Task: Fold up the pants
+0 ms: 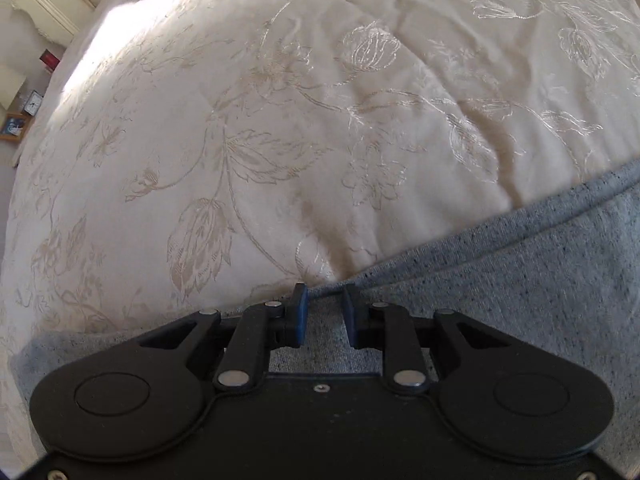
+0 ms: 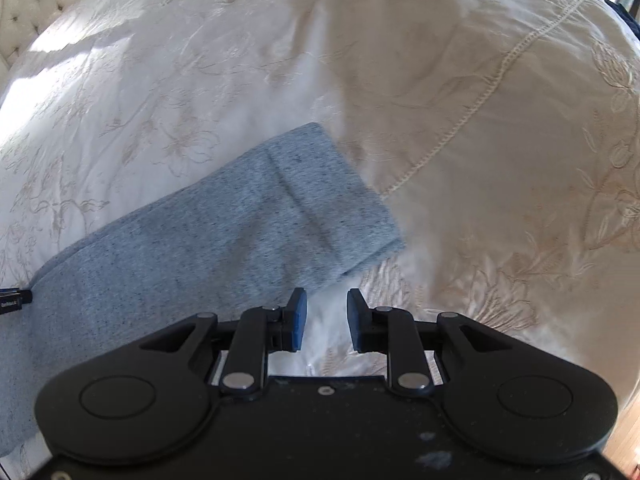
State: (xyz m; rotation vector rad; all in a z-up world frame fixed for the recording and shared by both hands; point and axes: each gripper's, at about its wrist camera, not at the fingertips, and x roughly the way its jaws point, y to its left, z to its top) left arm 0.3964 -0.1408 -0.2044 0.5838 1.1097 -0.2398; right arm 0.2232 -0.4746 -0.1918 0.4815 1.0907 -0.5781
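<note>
Two tools are seen, one in each view. Each tool has two black arms tipped with two blue pads. The left tool (image 1: 325, 300) is pointed down at the edge of the pants (image 1: 500, 280). Its pads (image 1: 301, 312) are kept apart by a small gap, and grey cloth is seen in that gap at the tips. Whether the cloth is pinched cannot be told, because the pads do not seem to be pressed on it. The right tool (image 2: 326, 306) is also held with a small gap. Only white bed cover is seen between its pads (image 2: 299, 316), so nothing is held there. The end of the pants (image 2: 240, 232) is found just up and left of this tool, close but not touching.

One pair of pants is seen. It is made of soft grey cloth with tiny dark specks. It is laid flat on the bed as a long band. In the right view it is stretched from the lower left up to the middle, and one square end is shown. In the left view a folded edge with layers is seen running up to the right.

One bed cover (image 1: 280, 120) is spread under it all. It is cream, with stitched flowers and leaves and some wrinkles. A patch of sun is thrown on its far left part. A padded headboard (image 2: 24, 12) is seen at the far end.
</note>
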